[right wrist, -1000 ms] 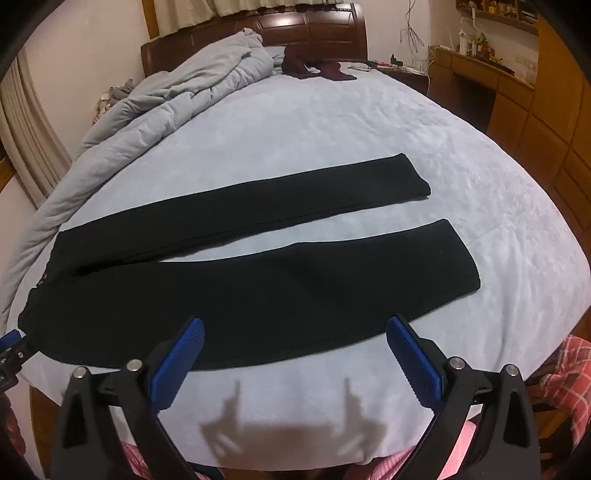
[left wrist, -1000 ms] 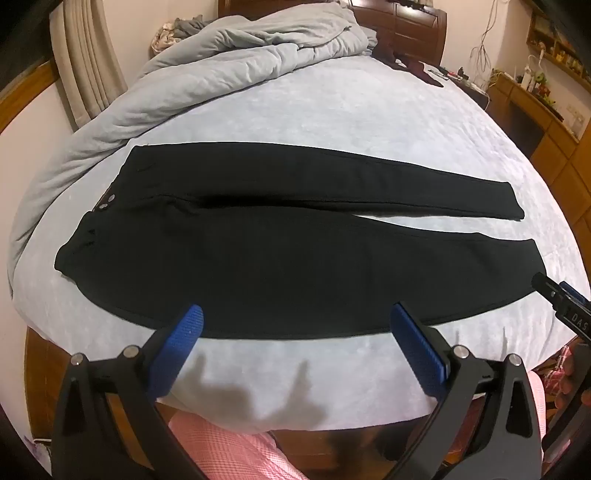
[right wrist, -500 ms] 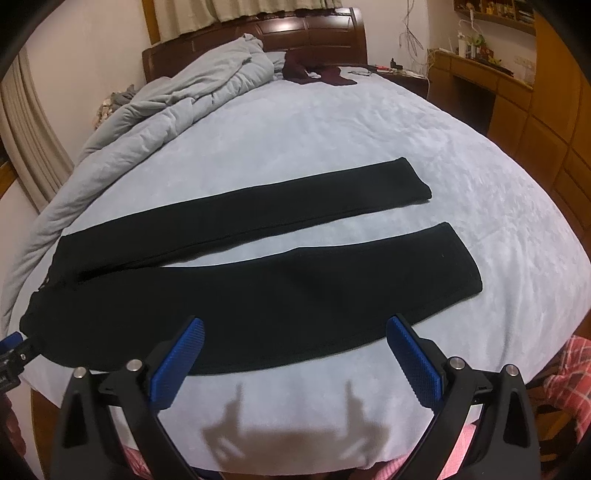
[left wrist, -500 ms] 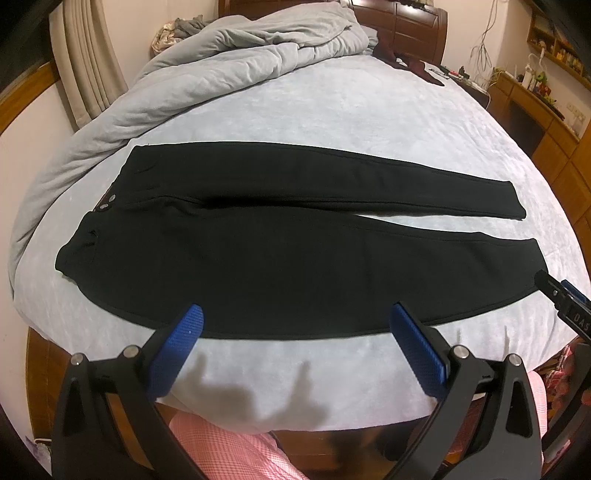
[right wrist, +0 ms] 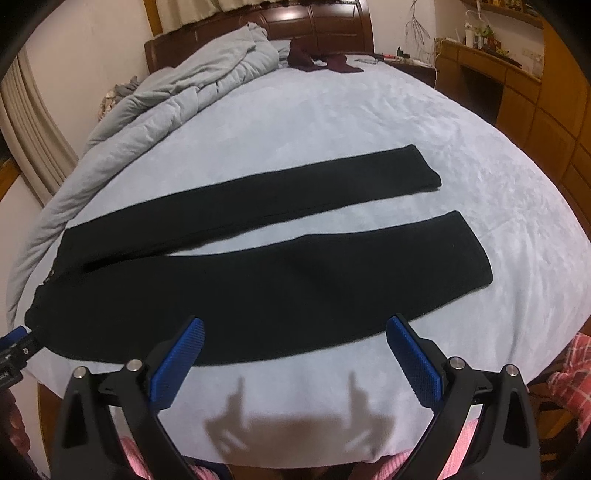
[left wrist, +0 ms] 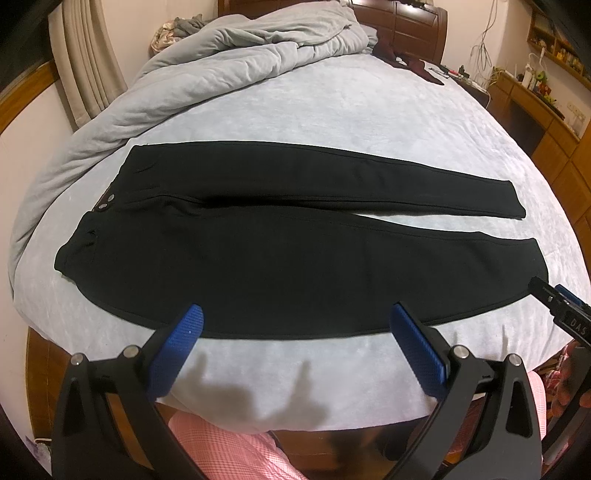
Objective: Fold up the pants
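Black pants [left wrist: 280,251] lie flat on the pale bed sheet, waistband at the left, both legs stretched to the right and slightly apart. My left gripper [left wrist: 295,325] is open and empty, hovering above the near edge of the nearer leg. In the right wrist view the pants [right wrist: 295,280] show their two leg ends at the right. My right gripper [right wrist: 295,334] is open and empty, above the near edge of the nearer leg. The right gripper also shows in the left wrist view [left wrist: 557,310] at the right edge, and the left gripper shows in the right wrist view [right wrist: 14,350] at the left edge.
A rumpled grey duvet [left wrist: 221,55] is piled along the far left of the bed [left wrist: 369,110]. A dark red garment [right wrist: 317,59] lies near the wooden headboard [right wrist: 325,26]. Wooden cabinets [right wrist: 517,92] stand to the right. The bed's near edge is just below the grippers.
The right wrist view has shifted slightly, so the pants sit a bit lower and more to the right in it. The left gripper has barely moved. Both grippers stay open.
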A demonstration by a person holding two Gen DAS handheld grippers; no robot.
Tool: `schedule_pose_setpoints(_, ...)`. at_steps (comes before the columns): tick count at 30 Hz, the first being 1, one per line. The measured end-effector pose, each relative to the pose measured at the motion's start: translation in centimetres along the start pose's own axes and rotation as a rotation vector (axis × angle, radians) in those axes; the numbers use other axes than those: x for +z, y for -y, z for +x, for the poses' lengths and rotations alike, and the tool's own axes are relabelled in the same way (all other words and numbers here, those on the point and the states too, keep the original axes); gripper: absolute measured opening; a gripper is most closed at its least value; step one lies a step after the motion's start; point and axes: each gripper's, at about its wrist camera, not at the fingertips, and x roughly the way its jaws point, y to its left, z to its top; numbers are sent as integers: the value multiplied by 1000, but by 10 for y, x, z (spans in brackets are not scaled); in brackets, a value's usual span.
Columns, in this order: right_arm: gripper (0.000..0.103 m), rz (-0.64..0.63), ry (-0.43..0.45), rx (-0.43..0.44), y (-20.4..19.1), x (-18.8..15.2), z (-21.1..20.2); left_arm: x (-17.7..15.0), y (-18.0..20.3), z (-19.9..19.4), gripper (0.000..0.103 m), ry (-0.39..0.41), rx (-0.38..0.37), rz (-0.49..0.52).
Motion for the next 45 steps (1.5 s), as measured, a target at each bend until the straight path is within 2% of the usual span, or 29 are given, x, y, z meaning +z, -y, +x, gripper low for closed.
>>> schedule_pose_setpoints(12,99,-47,-69,-27,-4,-3,12,-1,1,4,100,-2,4,5)
schedule_pose_setpoints(18,99,31,-120,-32,23,6,28,0,3,13,100,9,52,33)
schedule_pose_setpoints(20,99,99,-119,-10,46,22,33,8,8,22,100,-6,50,36)
schedule_pose_setpoints(22,99,190,-141,35,80,52,47,22,16,31,100,-14,13,35)
schedule_pose_setpoints(24,99,221,-169,63,106,82,67,42,27,42,100,-17,-1,51)
schedule_pose_setpoints(26,99,215,-191,51,131,113,91,68,41,57,100,-19,-25,58)
schedule_pose_setpoints(27,99,202,-213,14,147,134,108,79,47,64,100,-24,-31,53)
schedule_pose_setpoints(30,99,181,-240,-49,175,174,139,115,66,93,100,-50,-79,7)
schedule_pose_setpoints(31,99,169,-252,-45,182,186,150,130,76,107,100,-61,-92,-6)
schedule_pose_setpoints(33,99,152,-282,-31,192,204,170,144,90,127,100,-94,-108,-16)
schedule_pose_setpoints(36,99,101,-310,-72,200,226,201,162,116,167,100,-161,-130,-21)
schedule_pose_setpoints(39,99,80,-349,-43,198,231,224,165,132,194,100,-226,-155,-21)
schedule_pose_setpoints(41,94,66,-363,-18,196,231,234,170,146,205,100,-237,-166,-2)
schedule_pose_setpoints(44,67,15,-336,11,189,225,233,175,161,216,100,-249,-168,45)
schedule_pose_setpoints(45,56,-25,-312,15,185,222,227,176,164,218,100,-246,-168,64)
